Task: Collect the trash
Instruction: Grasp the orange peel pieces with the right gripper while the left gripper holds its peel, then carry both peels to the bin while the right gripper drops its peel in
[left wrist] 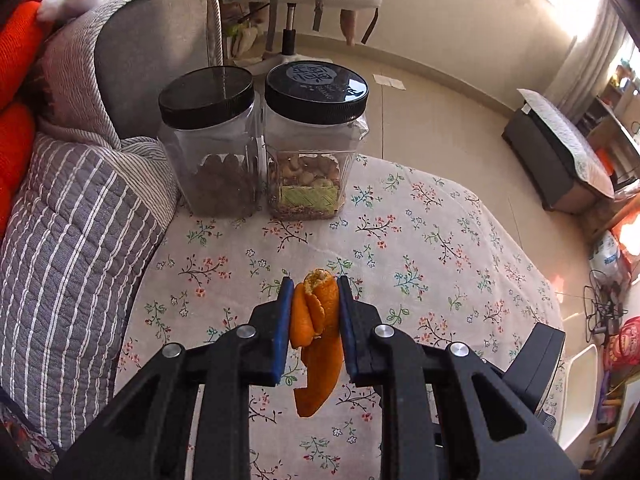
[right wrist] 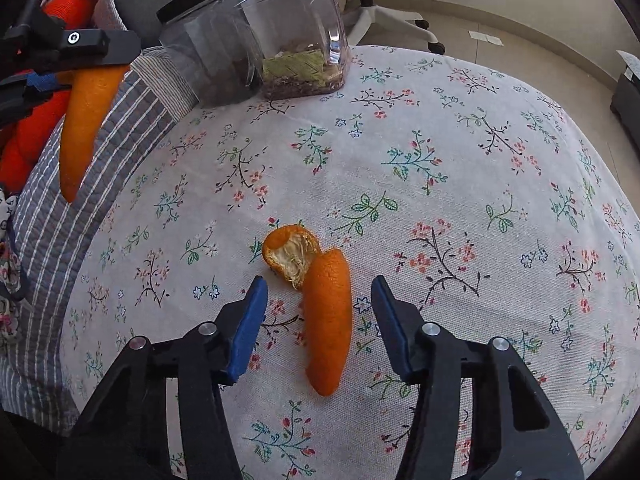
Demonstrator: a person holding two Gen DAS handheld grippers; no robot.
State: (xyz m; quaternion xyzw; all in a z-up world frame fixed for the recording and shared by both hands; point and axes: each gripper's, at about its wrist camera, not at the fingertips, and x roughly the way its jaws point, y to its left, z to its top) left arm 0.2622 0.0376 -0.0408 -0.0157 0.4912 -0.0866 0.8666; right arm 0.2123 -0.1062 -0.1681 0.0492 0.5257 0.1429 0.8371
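My left gripper (left wrist: 312, 284) is shut on a strip of orange peel (left wrist: 316, 336), which hangs down between its blue pads above the floral tablecloth (left wrist: 420, 240). That gripper and its held peel (right wrist: 84, 120) also show at the upper left of the right wrist view. A second orange peel (right wrist: 320, 300) lies on the cloth, curled at its far end. My right gripper (right wrist: 318, 284) is open, its fingers on either side of this peel, just above the table.
Two clear plastic jars with black lids (left wrist: 208, 140) (left wrist: 312, 136) stand at the table's far edge, holding nuts. A grey striped cushion (left wrist: 68, 264) and a sofa lie to the left. An office chair base (right wrist: 392, 16) stands on the floor beyond.
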